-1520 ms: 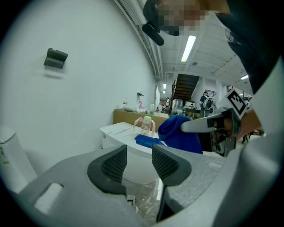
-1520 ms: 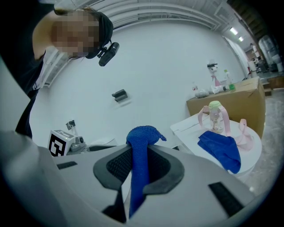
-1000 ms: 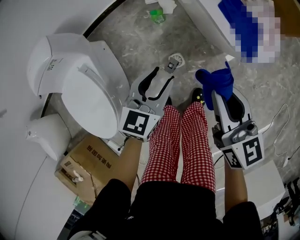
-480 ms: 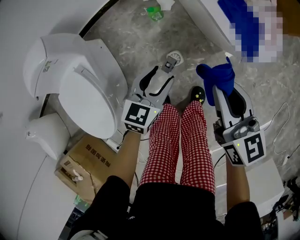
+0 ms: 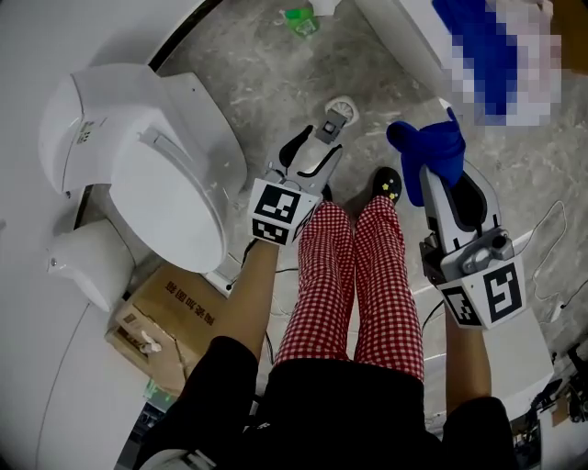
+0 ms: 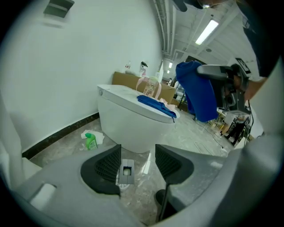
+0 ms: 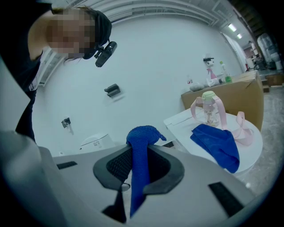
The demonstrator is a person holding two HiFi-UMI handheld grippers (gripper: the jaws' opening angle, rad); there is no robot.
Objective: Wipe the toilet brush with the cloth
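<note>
The toilet brush (image 5: 334, 117) stands on the floor in its white holder, just ahead of my left gripper (image 5: 315, 151). In the left gripper view its grey square handle top (image 6: 127, 170) sits between the jaws of the left gripper (image 6: 137, 160), close to the left pad, with a wide gap to the right pad. These jaws are opening and do not press on it. My right gripper (image 5: 439, 174) is held higher, to the right, shut on a blue cloth (image 5: 426, 152). The cloth (image 7: 141, 139) hangs bunched between the pads of the right gripper (image 7: 140, 163).
A white toilet (image 5: 165, 174) with its lid down stands at the left, a cardboard box (image 5: 165, 312) and a white bin (image 5: 87, 262) beside it. A green bottle (image 5: 299, 18) lies on the floor. The person's legs in red check trousers (image 5: 358, 275) are between the grippers. Another blue cloth (image 6: 155, 104) lies on a second toilet.
My left gripper has sunk toward the brush handle and its jaws have spread wider. The right gripper with the cloth has barely shifted.
</note>
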